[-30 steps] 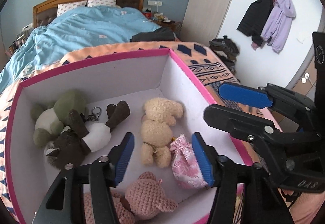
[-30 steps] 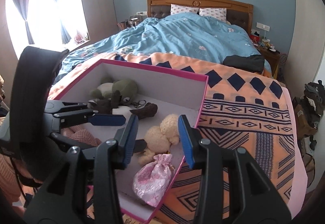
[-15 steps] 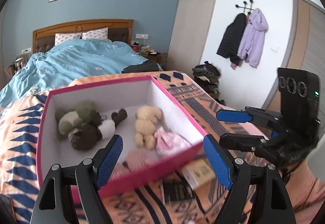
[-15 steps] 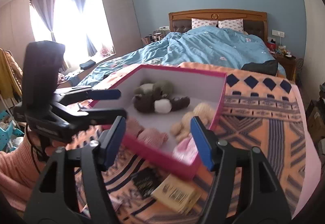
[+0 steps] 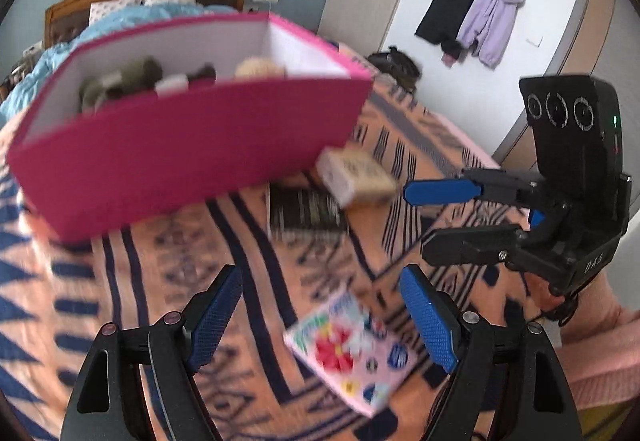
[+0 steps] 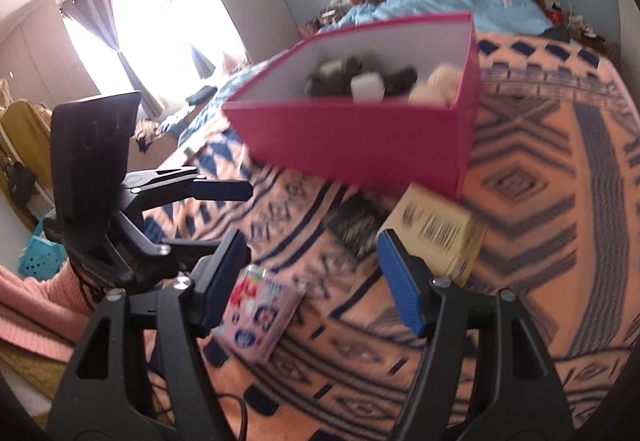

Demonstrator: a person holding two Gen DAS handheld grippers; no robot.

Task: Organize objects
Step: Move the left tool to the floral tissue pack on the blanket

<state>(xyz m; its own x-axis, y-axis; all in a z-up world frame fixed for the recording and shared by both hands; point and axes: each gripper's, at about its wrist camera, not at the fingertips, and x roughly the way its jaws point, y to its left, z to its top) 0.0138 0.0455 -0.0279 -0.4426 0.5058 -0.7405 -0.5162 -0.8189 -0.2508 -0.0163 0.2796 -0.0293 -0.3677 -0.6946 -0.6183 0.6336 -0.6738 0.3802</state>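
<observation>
A pink box (image 5: 180, 157) (image 6: 360, 145) with several plush toys inside stands on the patterned blanket. In front of it lie a tan box (image 5: 356, 177) (image 6: 440, 237), a dark flat packet (image 5: 304, 213) (image 6: 356, 229) and a pink colourful booklet (image 5: 348, 349) (image 6: 260, 313). My left gripper (image 5: 320, 321) is open and empty, low over the blanket with the booklet between its fingers' line. My right gripper (image 6: 316, 281) is open and empty above the booklet and the tan box. Each gripper shows in the other's view, the right one (image 5: 452, 217) and the left one (image 6: 212, 209).
The orange and navy blanket (image 6: 540, 201) covers the bed's foot. A blue duvet (image 6: 440, 5) lies behind the box. Coats (image 5: 472, 13) hang on the right wall. A bright window with curtains (image 6: 132, 25) is at left. The views are motion-blurred.
Both grippers have pulled back out of the pink box and dropped low. The tan box, dark packet and pink booklet on the blanket have come into view.
</observation>
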